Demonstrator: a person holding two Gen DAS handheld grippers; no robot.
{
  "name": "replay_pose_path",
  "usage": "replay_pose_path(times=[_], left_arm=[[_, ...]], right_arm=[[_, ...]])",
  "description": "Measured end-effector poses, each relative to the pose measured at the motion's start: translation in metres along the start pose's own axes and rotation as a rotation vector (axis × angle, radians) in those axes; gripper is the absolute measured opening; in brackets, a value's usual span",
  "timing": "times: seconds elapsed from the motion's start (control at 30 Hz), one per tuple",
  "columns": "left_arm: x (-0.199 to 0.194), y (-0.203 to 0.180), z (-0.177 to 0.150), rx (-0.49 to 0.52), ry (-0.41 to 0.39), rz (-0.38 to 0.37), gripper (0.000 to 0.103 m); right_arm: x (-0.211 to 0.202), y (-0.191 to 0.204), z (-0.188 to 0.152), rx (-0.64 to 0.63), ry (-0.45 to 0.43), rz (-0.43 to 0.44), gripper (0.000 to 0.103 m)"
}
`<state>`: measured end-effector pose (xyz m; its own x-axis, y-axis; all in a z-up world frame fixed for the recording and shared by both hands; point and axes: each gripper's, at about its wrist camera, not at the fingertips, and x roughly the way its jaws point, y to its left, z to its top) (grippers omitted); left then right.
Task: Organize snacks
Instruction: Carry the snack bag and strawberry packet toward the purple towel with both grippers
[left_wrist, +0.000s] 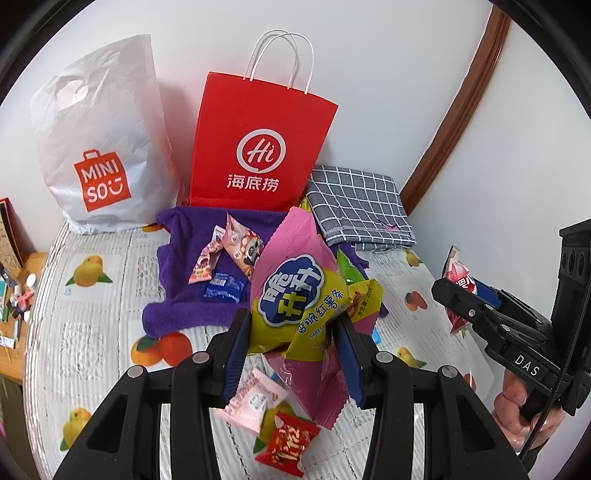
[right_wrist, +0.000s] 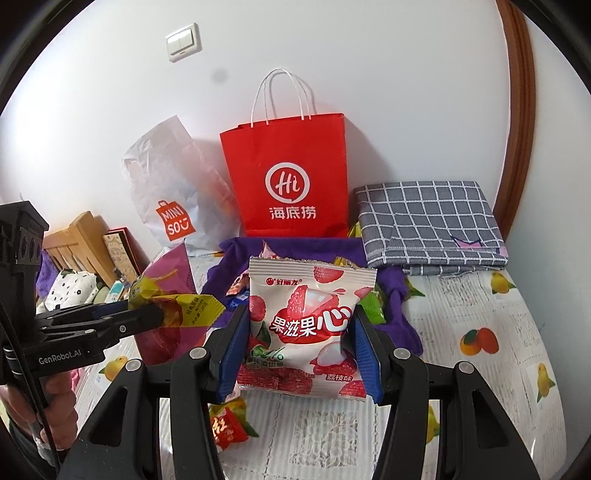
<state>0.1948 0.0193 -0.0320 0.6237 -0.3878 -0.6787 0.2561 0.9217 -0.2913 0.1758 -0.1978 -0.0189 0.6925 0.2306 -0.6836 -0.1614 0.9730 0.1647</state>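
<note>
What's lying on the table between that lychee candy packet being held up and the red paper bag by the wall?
A rumpled purple cloth with small snack packets on it fills the stretch between the lychee packet and the red paper bag, seen in the right wrist view.

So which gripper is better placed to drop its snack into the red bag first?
Probably the right gripper: its lychee packet lines up directly below the red bag, which sits off-centre for the left gripper.

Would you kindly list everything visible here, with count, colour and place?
Sweet potato chips bag: one, pink-yellow, in left gripper.
Lychee gummy pack: one, white-red, in right gripper.
Paper bag: one, red, against wall.
Plastic bag: one, white, beside it.
Towel: one, purple, under loose snacks.
Checked cloth: one, grey, folded, back right.
Small snack packets: several, mixed, on fruit-print cover.
Hands: two, holding grippers.
</note>
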Motion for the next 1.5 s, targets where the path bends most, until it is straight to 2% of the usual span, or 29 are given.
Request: replay_pose_path(times=[0.43, 0.97, 1.33, 1.5], left_arm=[[0.027, 0.009, 0.031, -0.01, -0.004, 0.03, 0.043], [0.077, 0.033, 0.063, -0.028, 0.024, 0.055, 0.043], [0.104, 0.048, 0.072, -0.057, 0.036, 0.086, 0.043], [0.118, 0.054, 0.074, -0.063, 0.056, 0.114, 0.043]], right_arm=[[0.044, -0.015, 0.028, -0.005, 0.006, 0.024, 0.053], [0.118, -0.029, 0.062, -0.015, 0.058, 0.042, 0.053], [0.169, -0.022, 0.067, -0.057, 0.141, 0.077, 0.053], [0.185, -0.021, 0.06, -0.09, 0.188, 0.058, 0.053]])
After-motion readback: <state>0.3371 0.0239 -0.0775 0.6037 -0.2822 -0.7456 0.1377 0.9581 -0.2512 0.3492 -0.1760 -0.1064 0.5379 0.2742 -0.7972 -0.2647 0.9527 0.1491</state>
